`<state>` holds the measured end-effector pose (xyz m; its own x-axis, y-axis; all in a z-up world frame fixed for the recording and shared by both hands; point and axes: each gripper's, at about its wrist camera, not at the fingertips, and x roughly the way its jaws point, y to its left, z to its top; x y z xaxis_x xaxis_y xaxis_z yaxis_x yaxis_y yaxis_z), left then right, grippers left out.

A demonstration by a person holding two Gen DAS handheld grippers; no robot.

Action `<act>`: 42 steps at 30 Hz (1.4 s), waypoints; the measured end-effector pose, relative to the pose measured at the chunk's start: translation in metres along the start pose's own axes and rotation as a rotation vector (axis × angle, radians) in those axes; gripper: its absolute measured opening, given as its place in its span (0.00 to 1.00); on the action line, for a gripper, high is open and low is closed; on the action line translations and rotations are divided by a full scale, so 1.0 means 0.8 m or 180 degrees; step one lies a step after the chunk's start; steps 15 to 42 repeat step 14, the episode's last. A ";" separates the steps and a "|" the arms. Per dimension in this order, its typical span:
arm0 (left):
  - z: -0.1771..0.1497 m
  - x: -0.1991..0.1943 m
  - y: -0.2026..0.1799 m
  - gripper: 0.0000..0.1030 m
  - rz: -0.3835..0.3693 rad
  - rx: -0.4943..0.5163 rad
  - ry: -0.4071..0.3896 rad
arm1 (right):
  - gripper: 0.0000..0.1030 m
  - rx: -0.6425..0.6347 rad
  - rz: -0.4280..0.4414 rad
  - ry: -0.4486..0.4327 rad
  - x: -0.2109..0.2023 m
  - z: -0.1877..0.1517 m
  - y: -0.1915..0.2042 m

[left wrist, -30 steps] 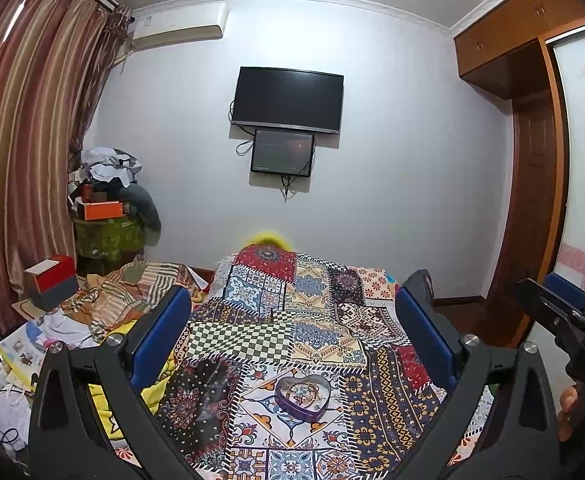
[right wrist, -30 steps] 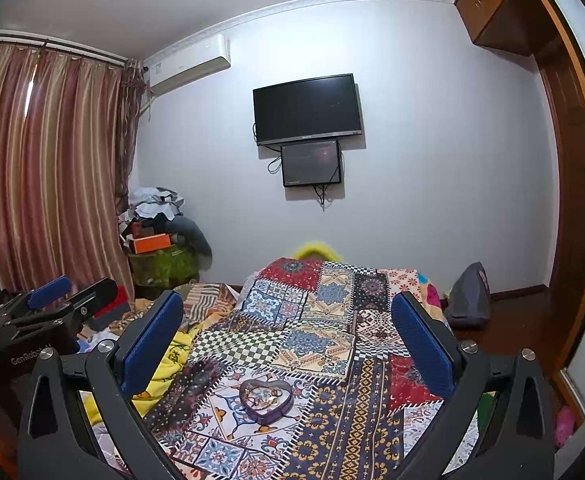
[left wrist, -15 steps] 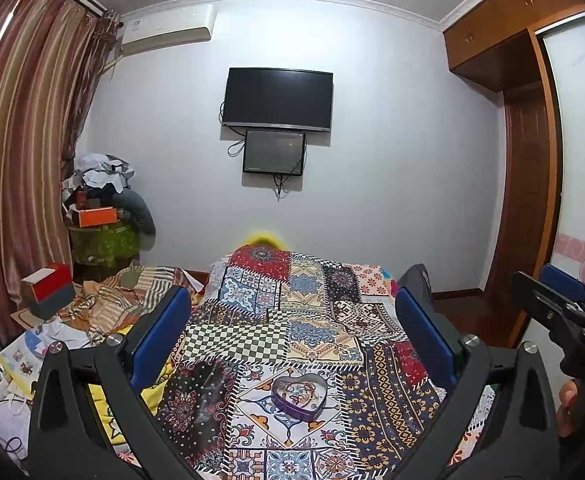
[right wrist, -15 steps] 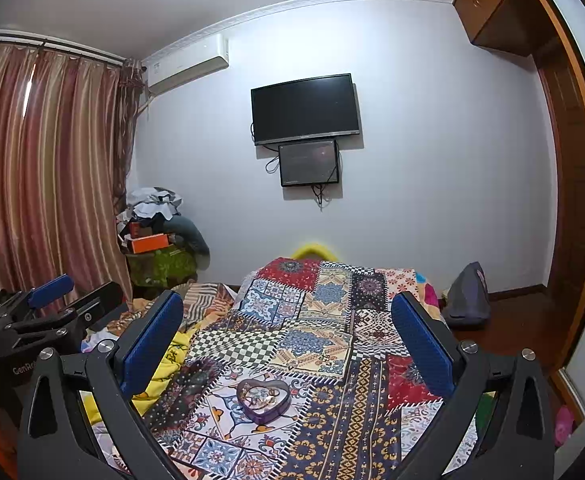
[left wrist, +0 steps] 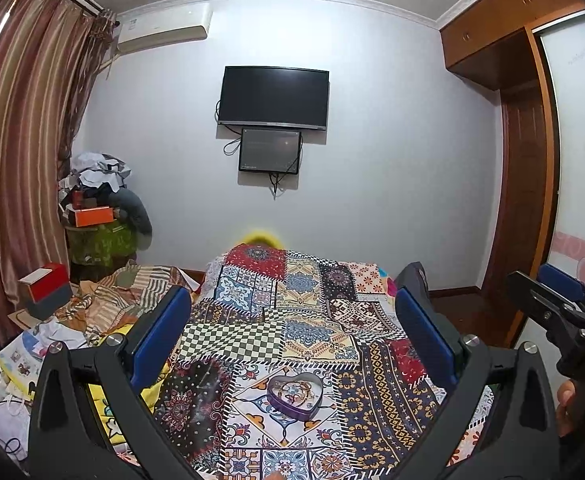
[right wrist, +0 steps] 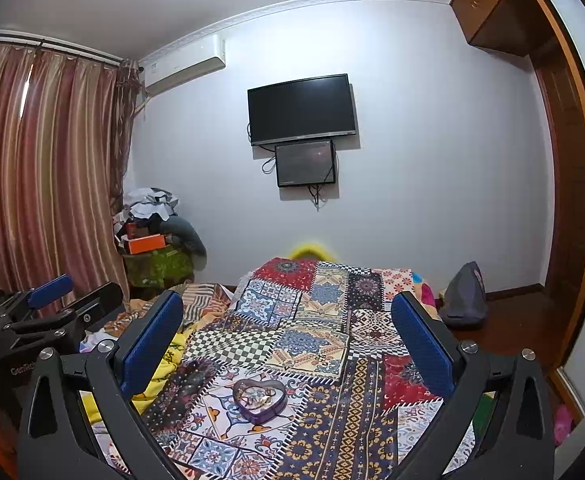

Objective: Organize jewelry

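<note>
Both grippers are being held level above the near end of a patchwork bedspread [left wrist: 304,332], pointing toward the wall-mounted television [left wrist: 273,96]. A purple heart-shaped tin [left wrist: 293,396], lidless and holding small jewelry pieces, is being shown lying on the bedspread. The left gripper [left wrist: 292,332] and right gripper [right wrist: 288,336] are being kept wide apart, with nothing gripped or touched.

The left gripper [left wrist: 292,332] hung wide open above the patchwork bedspread [left wrist: 312,320], over the heart-shaped tin [left wrist: 294,396].
</note>
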<state>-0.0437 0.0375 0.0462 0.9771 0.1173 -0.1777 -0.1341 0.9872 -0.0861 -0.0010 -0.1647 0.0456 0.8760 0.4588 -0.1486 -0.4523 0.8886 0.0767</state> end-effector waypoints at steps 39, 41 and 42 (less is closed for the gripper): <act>-0.001 0.004 0.007 0.99 -0.0034 -0.0043 0.0029 | 1.00 -0.0015 -0.0016 0.0032 0.004 -0.002 0.001; -0.001 0.004 0.007 0.99 -0.0034 -0.0043 0.0029 | 1.00 -0.0015 -0.0016 0.0032 0.004 -0.002 0.001; -0.001 0.004 0.007 0.99 -0.0034 -0.0043 0.0029 | 1.00 -0.0015 -0.0016 0.0032 0.004 -0.002 0.001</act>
